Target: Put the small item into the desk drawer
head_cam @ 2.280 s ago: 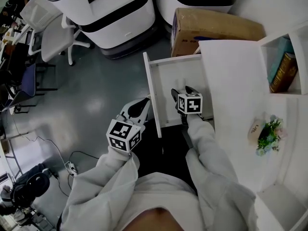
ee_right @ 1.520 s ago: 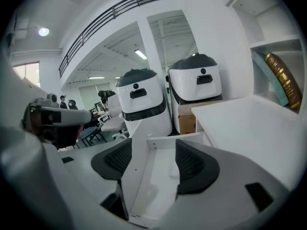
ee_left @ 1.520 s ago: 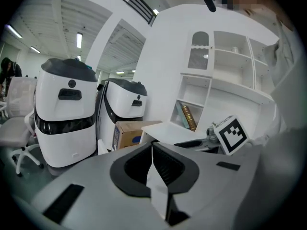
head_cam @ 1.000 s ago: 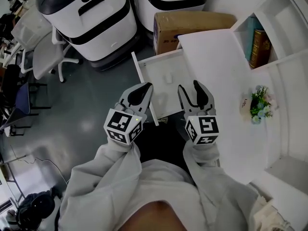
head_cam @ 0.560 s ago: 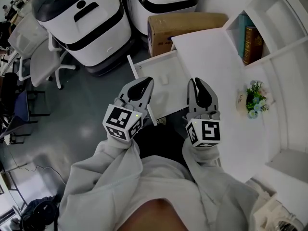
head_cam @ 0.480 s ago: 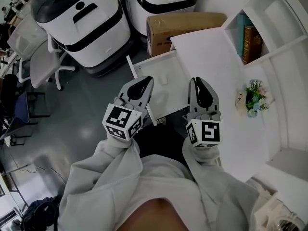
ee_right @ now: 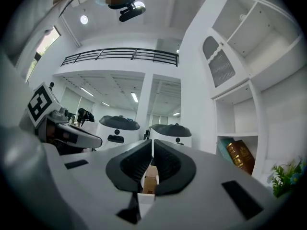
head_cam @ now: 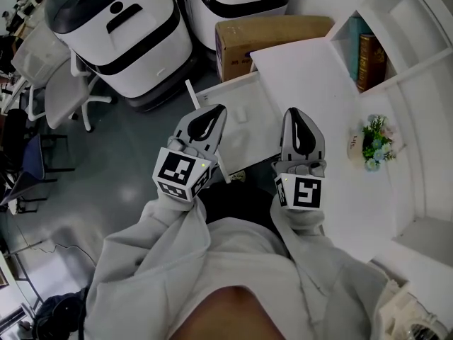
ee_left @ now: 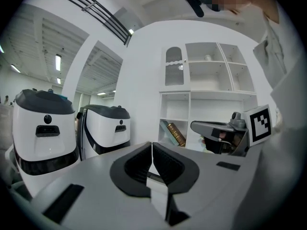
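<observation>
The white desk drawer (head_cam: 256, 130) stands pulled out, and a small white item (head_cam: 243, 114) lies on its floor. My left gripper (head_cam: 207, 119) hovers over the drawer's front left edge, shut and empty; in the left gripper view its tips (ee_left: 152, 147) meet. My right gripper (head_cam: 296, 121) hangs above the drawer's right side by the desk top (head_cam: 311, 76). Its jaws are closing the last bit and the tips (ee_right: 152, 145) touch, with nothing between them. Neither gripper touches the item.
A cardboard box (head_cam: 272, 32) sits on the floor behind the drawer, beside two large white machines (head_cam: 113, 27). An office chair (head_cam: 53, 69) stands at the left. Books (head_cam: 368, 44) fill a shelf and a small plant (head_cam: 375, 146) sits on the desk's right.
The right gripper came up out of the drawer and its jaws went from wide open to shut. Both grippers now hover side by side over the drawer's front.
</observation>
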Action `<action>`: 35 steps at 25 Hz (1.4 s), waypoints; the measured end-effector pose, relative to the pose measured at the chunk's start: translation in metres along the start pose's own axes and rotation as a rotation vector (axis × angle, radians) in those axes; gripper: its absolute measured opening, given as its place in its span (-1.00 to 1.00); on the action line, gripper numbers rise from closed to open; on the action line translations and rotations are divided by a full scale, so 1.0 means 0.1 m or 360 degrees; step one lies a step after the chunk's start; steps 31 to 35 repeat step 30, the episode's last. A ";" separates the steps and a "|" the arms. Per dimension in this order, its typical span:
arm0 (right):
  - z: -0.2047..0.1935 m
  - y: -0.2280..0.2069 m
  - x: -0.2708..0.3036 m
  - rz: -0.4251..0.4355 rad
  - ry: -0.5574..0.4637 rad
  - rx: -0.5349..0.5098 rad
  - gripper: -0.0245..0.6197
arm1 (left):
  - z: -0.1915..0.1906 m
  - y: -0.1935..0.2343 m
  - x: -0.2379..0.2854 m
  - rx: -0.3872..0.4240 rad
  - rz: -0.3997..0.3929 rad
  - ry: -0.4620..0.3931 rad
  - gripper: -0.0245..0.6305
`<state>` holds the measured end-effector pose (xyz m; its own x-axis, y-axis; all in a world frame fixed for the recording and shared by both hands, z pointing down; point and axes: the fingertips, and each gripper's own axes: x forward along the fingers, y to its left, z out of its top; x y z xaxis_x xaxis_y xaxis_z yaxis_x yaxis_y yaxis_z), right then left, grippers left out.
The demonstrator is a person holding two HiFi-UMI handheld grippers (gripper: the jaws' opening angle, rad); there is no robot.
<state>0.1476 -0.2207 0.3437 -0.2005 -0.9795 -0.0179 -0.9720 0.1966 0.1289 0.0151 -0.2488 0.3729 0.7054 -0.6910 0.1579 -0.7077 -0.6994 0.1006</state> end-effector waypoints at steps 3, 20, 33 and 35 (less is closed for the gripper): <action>-0.07 0.03 0.03 0.0029 0.0030 0.0032 -0.80 | -0.02 0.03 -0.02 0.0016 0.0029 -0.0006 -0.86; -0.05 0.09 0.11 0.0082 0.0004 0.0044 -0.81 | 0.09 0.13 -0.08 0.0073 0.0091 -0.0141 -0.86; -0.03 0.04 0.15 0.0083 -0.0006 0.0061 -0.81 | 0.12 0.14 -0.04 0.0076 0.0101 -0.0144 -0.86; -0.03 0.04 0.15 0.0083 -0.0006 0.0061 -0.81 | 0.12 0.14 -0.04 0.0076 0.0101 -0.0144 -0.86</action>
